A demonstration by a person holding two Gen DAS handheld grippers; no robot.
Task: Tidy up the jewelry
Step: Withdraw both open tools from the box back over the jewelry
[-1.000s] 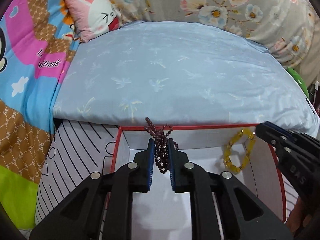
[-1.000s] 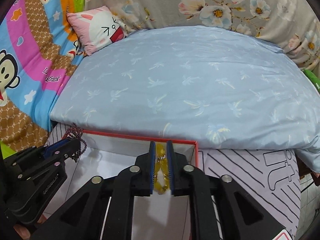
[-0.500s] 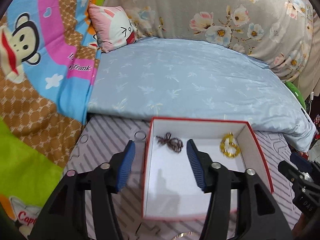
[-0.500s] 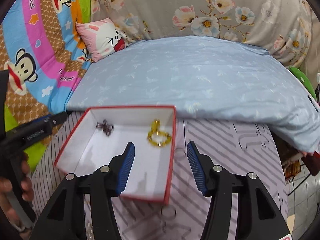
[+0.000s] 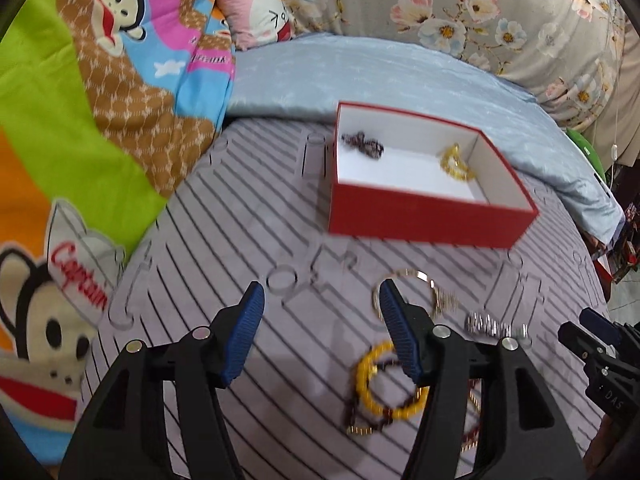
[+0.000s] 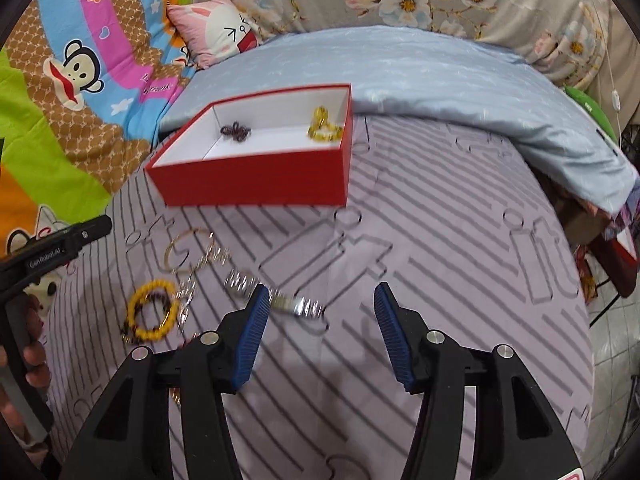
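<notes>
A red box (image 5: 424,216) (image 6: 256,176) with a white inside stands on the striped purple mat. In it lie a dark bead bracelet (image 5: 364,145) (image 6: 236,131) and a yellow bead bracelet (image 5: 456,162) (image 6: 324,126). On the mat in front lie a yellow bead bracelet (image 5: 368,380) (image 6: 152,314), a thin gold bangle (image 5: 416,276) (image 6: 180,250) and a silver chain bracelet (image 5: 496,326) (image 6: 276,296). My left gripper (image 5: 320,304) is open and empty above the loose jewelry. My right gripper (image 6: 318,300) is open and empty beside the silver bracelet.
The purple mat (image 6: 440,240) lies on a bed with a pale blue quilt (image 5: 400,76) behind the box. A cartoon monkey blanket (image 5: 80,100) covers the left. A pink pillow (image 6: 216,28) sits at the back. The floor drops off at the right.
Both grippers dropped their bracelets into the box, opened, and pulled back and up. The loose jewelry in front of the box has come into view.
</notes>
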